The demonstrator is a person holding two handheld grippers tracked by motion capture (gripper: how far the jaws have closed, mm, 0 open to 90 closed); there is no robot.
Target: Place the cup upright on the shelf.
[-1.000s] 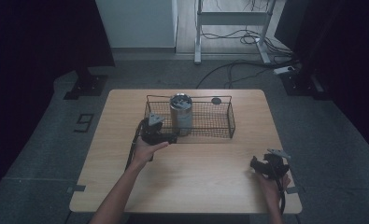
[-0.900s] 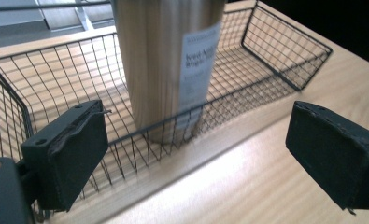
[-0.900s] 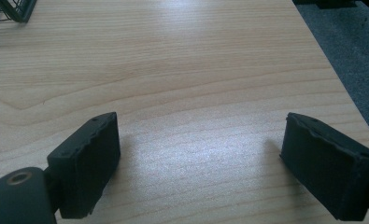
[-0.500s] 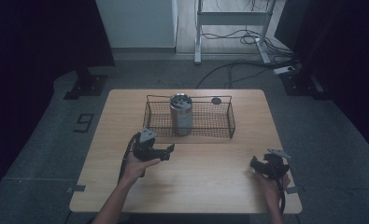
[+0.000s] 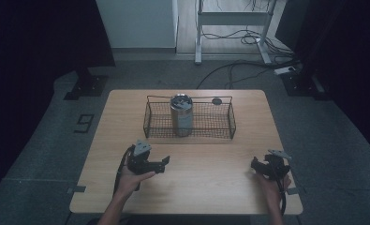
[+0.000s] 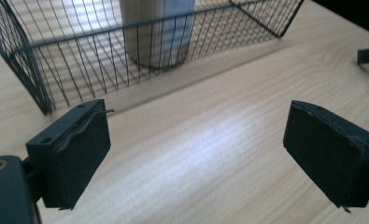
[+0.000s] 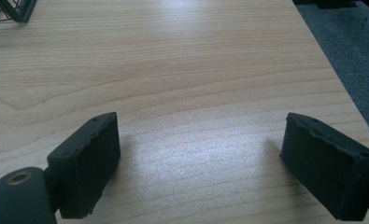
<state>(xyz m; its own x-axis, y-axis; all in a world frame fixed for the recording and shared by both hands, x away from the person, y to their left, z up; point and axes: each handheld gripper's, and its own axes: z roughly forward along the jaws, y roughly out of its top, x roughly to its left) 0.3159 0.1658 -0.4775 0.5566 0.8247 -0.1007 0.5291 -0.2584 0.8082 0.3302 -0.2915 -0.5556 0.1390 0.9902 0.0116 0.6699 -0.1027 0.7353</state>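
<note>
A black wire basket (image 5: 152,117) stands at the middle back of the wooden table (image 5: 210,187). A silver metal tumbler (image 5: 181,115) stands upright inside it, left of the basket's middle. My left gripper (image 5: 164,161) is held low over the table in front of the basket's left end, well apart from it. In the left gripper view its jaws are wide open (image 6: 196,135) with only bare wood between them, facing the basket (image 6: 56,65) and the tumbler (image 6: 156,32). My right gripper (image 5: 256,165) rests near the table's front right, open (image 7: 201,154) and holding nothing.
A small black round object (image 5: 216,101) lies on the table just behind the basket. The table's right edge is close to my right gripper, with grey floor (image 7: 350,56) beyond it. The basket's corner (image 7: 9,11) shows at the top left of the right gripper view.
My left gripper has drawn back from the basket's left front toward the person's side of the table, staying open. The right gripper has not moved.
</note>
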